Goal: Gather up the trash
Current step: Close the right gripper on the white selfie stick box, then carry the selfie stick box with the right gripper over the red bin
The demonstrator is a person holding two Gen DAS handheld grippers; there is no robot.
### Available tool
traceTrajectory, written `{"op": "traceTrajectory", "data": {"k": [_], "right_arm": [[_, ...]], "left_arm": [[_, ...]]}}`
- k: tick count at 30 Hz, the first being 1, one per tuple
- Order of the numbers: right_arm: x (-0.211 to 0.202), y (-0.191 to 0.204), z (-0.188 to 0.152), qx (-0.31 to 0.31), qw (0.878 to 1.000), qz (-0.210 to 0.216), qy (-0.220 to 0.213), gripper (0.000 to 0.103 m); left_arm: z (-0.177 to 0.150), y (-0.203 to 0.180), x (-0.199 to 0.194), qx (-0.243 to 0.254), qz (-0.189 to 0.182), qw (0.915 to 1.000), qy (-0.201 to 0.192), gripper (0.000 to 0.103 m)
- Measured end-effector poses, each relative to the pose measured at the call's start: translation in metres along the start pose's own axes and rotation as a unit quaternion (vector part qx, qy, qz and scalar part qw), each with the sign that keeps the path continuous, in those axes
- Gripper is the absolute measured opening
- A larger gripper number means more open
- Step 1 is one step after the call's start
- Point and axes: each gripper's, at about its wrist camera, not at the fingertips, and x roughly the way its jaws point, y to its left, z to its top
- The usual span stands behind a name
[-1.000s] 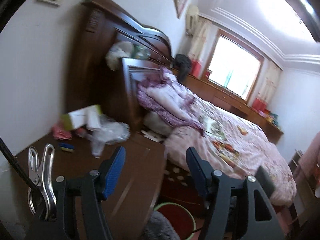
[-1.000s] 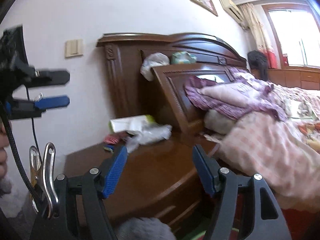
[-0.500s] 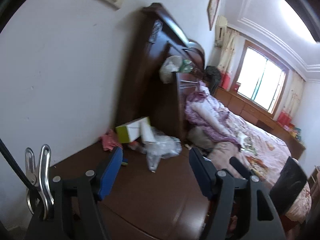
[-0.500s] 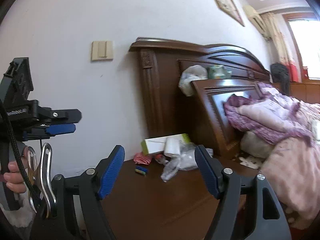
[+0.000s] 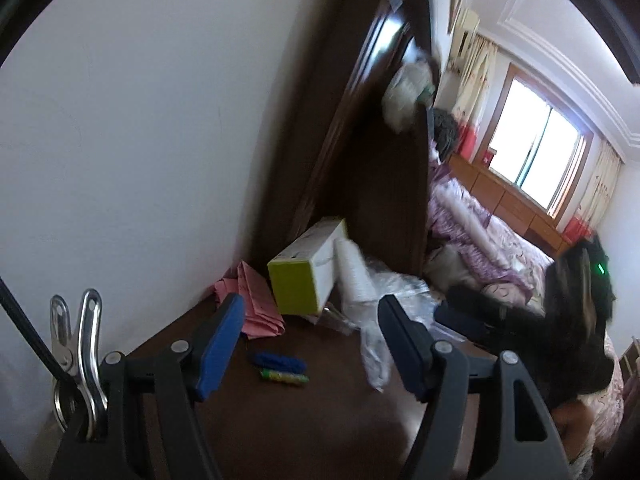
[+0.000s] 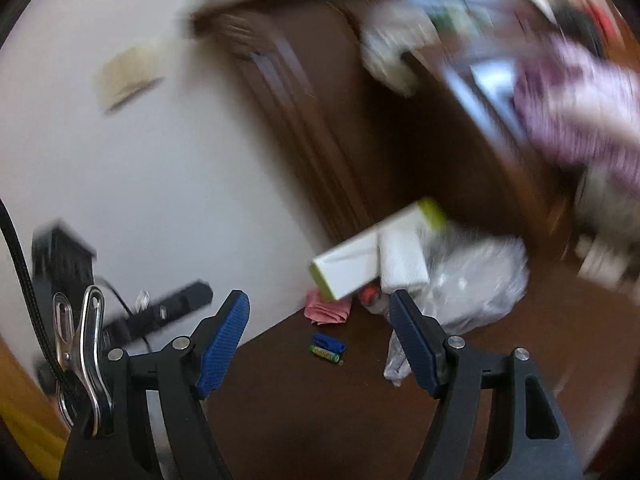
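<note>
The near part of the dark wooden surface (image 5: 304,432) lies bare, giving open room for a claw to come in from the front edge. At its back edge, against the wall (image 5: 140,140) and headboard (image 5: 372,184), a green-ended box (image 5: 304,276), a white paper roll (image 5: 354,276), crumpled clear plastic (image 6: 472,284) and pink paper (image 5: 256,304) crowd the corner. Two small batteries (image 6: 328,350) lie apart in the middle. The other claw (image 5: 472,316) reaches in from the right edge.
</note>
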Motion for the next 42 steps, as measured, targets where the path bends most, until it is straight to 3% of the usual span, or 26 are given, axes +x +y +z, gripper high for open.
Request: {"op": "traceTrajectory", "data": {"k": [2,5,10,13,17,19,24,25,26,31,33,37,42], "right_arm": [[0.028,-0.024,0.011,0.069,0.997,0.021,0.03,0.074],[0.068,-0.054,0.021,0.17,0.981,0.047,0.077,0.075],[0.124,-0.095,0.013,0.347,0.923,0.096,0.136,0.075],[0.141,-0.104,0.012,0.38,0.908,0.096,0.149,0.075],[0.155,-0.105,0.017,0.385,0.908,0.083,0.147,0.075],[0.161,-0.107,0.018,0.389,0.906,0.079,0.148,0.075],[0.178,-0.116,0.016,0.417,0.892,0.069,0.16,0.075],[0.179,-0.117,0.015,0.417,0.892,0.079,0.155,0.069],[0.179,-0.116,0.015,0.413,0.894,0.084,0.151,0.06],[0.168,-0.101,0.011,0.376,0.909,0.097,0.149,0.059],[0.164,-0.092,0.008,0.371,0.909,0.111,0.154,0.059],[0.161,-0.075,0.004,0.369,0.903,0.145,0.163,0.059],[0.143,-0.055,0.011,0.337,0.92,0.138,0.147,0.059]], "left_arm": [[0.004,0.009,0.023,-0.005,-0.005,0.9999,0.014,0.072],[0.004,0.019,0.046,-0.012,-0.003,0.9996,0.024,0.072],[0.008,0.022,0.065,0.003,-0.027,0.9993,0.025,0.073],[0.009,0.021,0.073,0.008,-0.031,0.9991,0.026,0.073],[0.008,0.015,0.076,0.018,-0.026,0.9993,0.022,0.069],[0.007,0.011,0.073,0.028,-0.018,0.9994,0.013,0.044],[-0.001,0.007,0.059,0.044,-0.029,0.9986,-0.006,0.041],[-0.003,0.008,0.054,0.044,-0.031,0.9985,-0.007,0.041],[-0.005,0.008,0.05,0.044,-0.031,0.9985,-0.009,0.041],[-0.019,0.003,0.017,0.048,-0.008,0.9978,-0.045,0.041],[-0.021,-0.003,0.004,0.054,0.007,0.9962,-0.068,0.041],[-0.027,0.001,-0.014,0.042,-0.002,0.9954,-0.086,0.041],[-0.028,-0.003,-0.034,0.046,-0.005,0.9931,-0.108,0.041]]}}
